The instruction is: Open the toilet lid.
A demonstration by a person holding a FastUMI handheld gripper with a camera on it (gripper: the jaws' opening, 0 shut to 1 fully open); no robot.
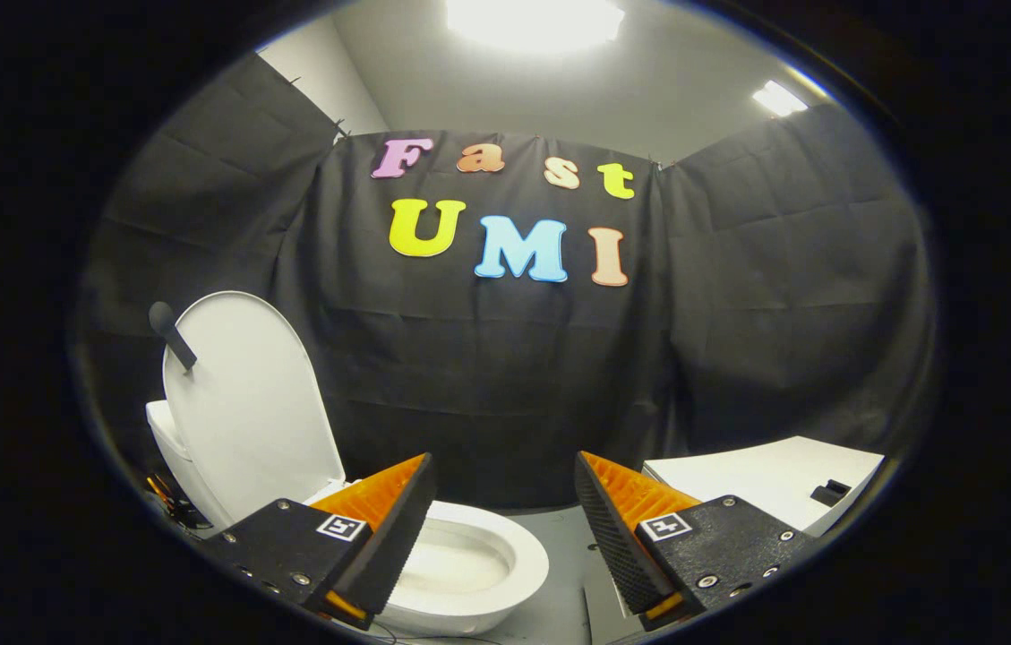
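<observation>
The white toilet lid [245,403] stands raised, leaning back against the tank [167,434], with a dark handle [170,333] sticking out near its upper left edge. Below it the white bowl and seat [469,560] lie uncovered, partly behind my left finger. My gripper [502,488] is open, its fingers wide apart with nothing between them. The lid is beyond and to the left of the left finger, apart from it.
A white box-like surface [765,479] with a small dark piece [830,492] on it sits beyond the right finger. Grey floor [563,555] runs between the toilet and that surface. Black cloth walls the booth behind.
</observation>
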